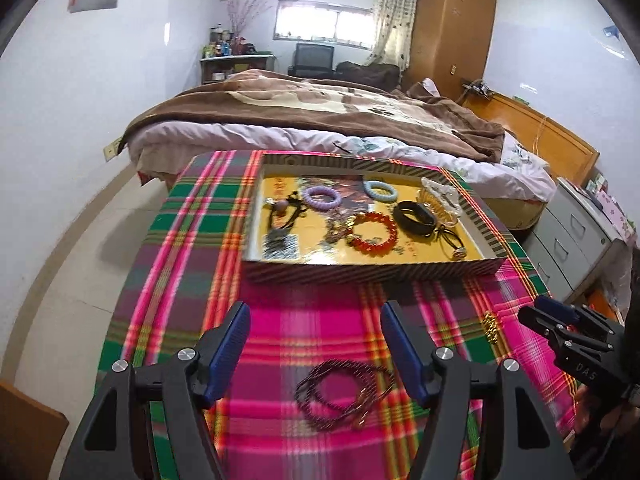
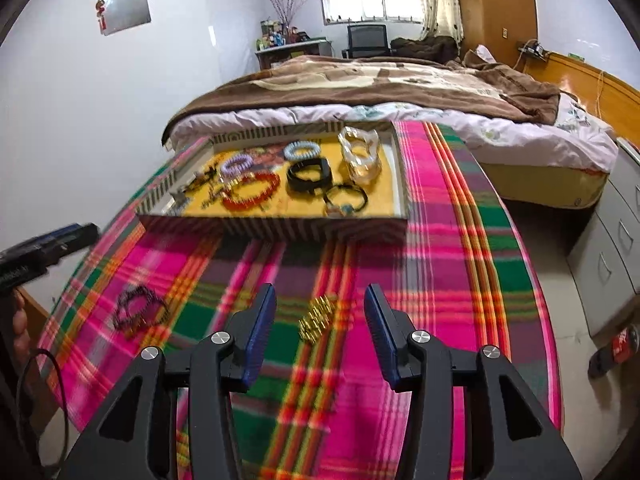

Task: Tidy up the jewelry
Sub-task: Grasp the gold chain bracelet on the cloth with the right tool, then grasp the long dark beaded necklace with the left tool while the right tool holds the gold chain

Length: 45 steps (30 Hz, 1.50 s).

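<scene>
**Both tongs spread, empty, short of the tray**

Left wrist: left gripper [image 1: 316,320] spread wide, gripping nothing, above the plaid cloth [image 1: 320,452]. Dark bead necklace [image 1: 344,394] on the cloth, nearer than the striped tray [image 1: 372,272], well apart from it.

Right wrist: right gripper [image 2: 320,304] parted, empty. Gold bracelet [image 2: 318,318] on the cloth between the fingers, untouched, short of the tray.

We see a bedroom with pale walls [image 1: 60,120] and a light tiled floor [image 1: 80,260]. Past the desk's far edge stands a bed [image 1: 320,136] under a brown blanket [image 1: 304,108]. A bright window [image 1: 324,26] (patterned curtain [image 1: 394,20] beside it) lights the far wall, next to a tall wooden wardrobe [image 1: 452,28]. Grey drawers [image 1: 568,240] stand off the desk's right edge.
</scene>
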Motion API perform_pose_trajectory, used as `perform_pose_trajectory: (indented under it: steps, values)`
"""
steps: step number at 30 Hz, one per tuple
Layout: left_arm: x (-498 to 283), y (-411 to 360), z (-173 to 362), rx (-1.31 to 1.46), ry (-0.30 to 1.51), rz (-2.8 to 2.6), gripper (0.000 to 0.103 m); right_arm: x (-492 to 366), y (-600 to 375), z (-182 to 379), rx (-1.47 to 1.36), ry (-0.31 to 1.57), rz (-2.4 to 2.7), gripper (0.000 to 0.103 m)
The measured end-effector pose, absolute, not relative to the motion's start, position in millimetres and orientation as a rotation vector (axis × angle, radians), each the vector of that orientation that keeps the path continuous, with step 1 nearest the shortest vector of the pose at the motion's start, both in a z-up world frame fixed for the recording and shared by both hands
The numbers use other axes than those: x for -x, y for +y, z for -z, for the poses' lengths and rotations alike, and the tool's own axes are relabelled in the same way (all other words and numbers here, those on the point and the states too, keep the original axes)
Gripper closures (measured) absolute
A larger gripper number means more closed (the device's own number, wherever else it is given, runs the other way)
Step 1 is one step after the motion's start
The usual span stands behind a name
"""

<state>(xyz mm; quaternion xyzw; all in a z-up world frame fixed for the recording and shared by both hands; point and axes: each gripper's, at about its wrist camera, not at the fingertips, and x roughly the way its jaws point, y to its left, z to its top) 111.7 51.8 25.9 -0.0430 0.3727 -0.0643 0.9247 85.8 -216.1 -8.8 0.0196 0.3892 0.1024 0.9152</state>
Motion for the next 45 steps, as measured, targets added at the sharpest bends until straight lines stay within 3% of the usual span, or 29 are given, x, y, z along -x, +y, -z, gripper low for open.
perform_pose_trajectory:
  steps: [13, 16, 24, 26, 30, 33, 41, 45]
  values:
    - [-89.9, 86.8, 9.5, 0.141, 0.814, 0.079, 0.035, -93.3, -204.1, 47.0, 0.043, 0.895, -0.225, 0.056]
    - [-88.8, 92.7, 11.6, 0.153, 0.818, 0.067, 0.035, -99.7, -195.4, 48.3, 0.061, 0.898, -0.225, 0.048]
    - [-89.0, 96.2, 15.1, 0.161, 0.833, 0.065, 0.035, -107.1, -188.1, 49.1, 0.09, 0.917, -0.192, 0.047]
    - [-89.9, 94.5, 16.4, 0.165, 0.841, 0.075, 0.035, -106.1, -189.1, 49.1, 0.087, 0.913, -0.182, 0.052]
    - [-91.9, 89.8, 16.5, 0.162, 0.845, 0.086, 0.035, -106.1, -195.7, 47.8, 0.082, 0.904, -0.151, 0.078]
    - [-93.3, 85.5, 16.5, 0.161, 0.845, 0.092, 0.035, -105.6, -201.8, 47.5, 0.071, 0.902, -0.145, 0.089]
    - [-95.6, 73.2, 18.6, 0.151, 0.862, 0.125, 0.035, -100.9, -214.7, 45.3, 0.006, 0.892, -0.15, 0.091]
    - [-101.5, 58.6, 23.3, 0.139, 0.892, 0.188, 0.026, -95.1, -229.1, 35.3, -0.059, 0.859, -0.158, 0.091]
